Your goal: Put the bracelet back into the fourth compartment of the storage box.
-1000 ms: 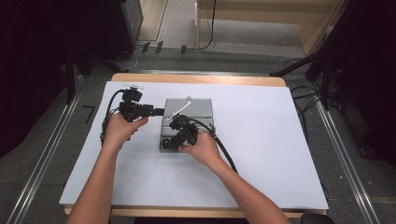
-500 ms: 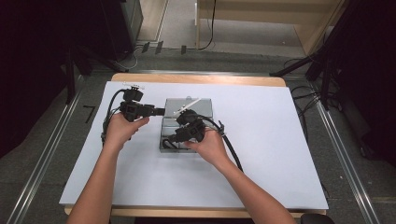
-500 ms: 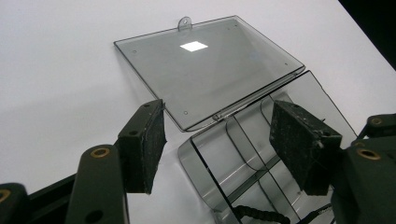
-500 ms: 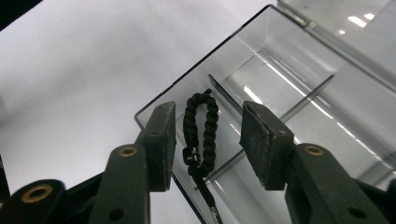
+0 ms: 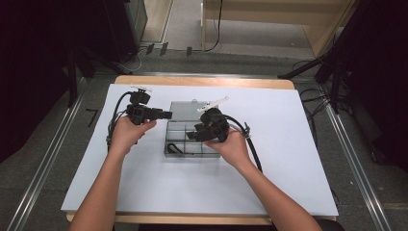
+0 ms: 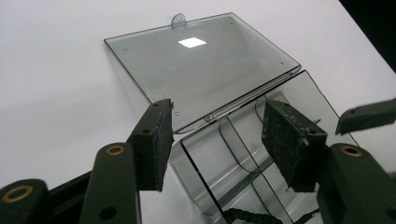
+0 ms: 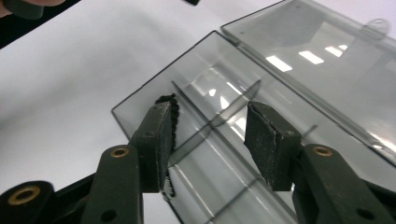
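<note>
Clear plastic box (image 5: 190, 130), lid open, black cord (image 5: 174, 147) inside

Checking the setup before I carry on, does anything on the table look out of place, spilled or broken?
Nothing stands out. The clear plastic box sits squarely on the white sheet, lid laid flat open behind it. A black cord lies coiled in one near compartment; the others look empty. No cracks or spills show.
</note>
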Demonstrator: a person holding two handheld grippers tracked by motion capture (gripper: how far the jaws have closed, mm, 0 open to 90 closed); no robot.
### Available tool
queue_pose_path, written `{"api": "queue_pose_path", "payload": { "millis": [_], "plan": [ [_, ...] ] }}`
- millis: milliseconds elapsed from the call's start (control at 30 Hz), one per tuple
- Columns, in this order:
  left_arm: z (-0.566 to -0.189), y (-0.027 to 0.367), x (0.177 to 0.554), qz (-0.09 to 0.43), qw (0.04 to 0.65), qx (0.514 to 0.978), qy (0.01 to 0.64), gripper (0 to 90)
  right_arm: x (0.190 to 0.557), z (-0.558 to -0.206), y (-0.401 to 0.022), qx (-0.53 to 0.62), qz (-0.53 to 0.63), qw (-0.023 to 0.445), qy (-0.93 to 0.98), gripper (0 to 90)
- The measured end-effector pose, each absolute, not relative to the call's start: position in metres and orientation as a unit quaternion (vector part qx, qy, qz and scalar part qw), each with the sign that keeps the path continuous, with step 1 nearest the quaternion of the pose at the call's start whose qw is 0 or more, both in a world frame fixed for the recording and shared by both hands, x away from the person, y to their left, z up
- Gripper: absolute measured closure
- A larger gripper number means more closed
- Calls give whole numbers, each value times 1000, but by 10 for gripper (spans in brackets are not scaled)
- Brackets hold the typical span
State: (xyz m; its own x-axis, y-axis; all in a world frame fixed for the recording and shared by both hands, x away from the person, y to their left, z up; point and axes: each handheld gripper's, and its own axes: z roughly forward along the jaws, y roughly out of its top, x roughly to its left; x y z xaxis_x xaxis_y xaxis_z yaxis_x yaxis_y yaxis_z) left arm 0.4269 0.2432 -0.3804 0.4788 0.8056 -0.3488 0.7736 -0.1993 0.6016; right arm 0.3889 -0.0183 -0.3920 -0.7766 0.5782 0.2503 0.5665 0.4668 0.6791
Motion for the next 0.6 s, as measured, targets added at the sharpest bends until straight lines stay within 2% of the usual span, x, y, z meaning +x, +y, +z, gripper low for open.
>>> {"api": "queue_pose_path", "payload": {
  "millis": [600],
  "plan": [
    [-383, 234, 445, 22, 366, 777, 512, 432, 412, -393, -61, 377, 402, 31, 834, 537]
  ]
}}
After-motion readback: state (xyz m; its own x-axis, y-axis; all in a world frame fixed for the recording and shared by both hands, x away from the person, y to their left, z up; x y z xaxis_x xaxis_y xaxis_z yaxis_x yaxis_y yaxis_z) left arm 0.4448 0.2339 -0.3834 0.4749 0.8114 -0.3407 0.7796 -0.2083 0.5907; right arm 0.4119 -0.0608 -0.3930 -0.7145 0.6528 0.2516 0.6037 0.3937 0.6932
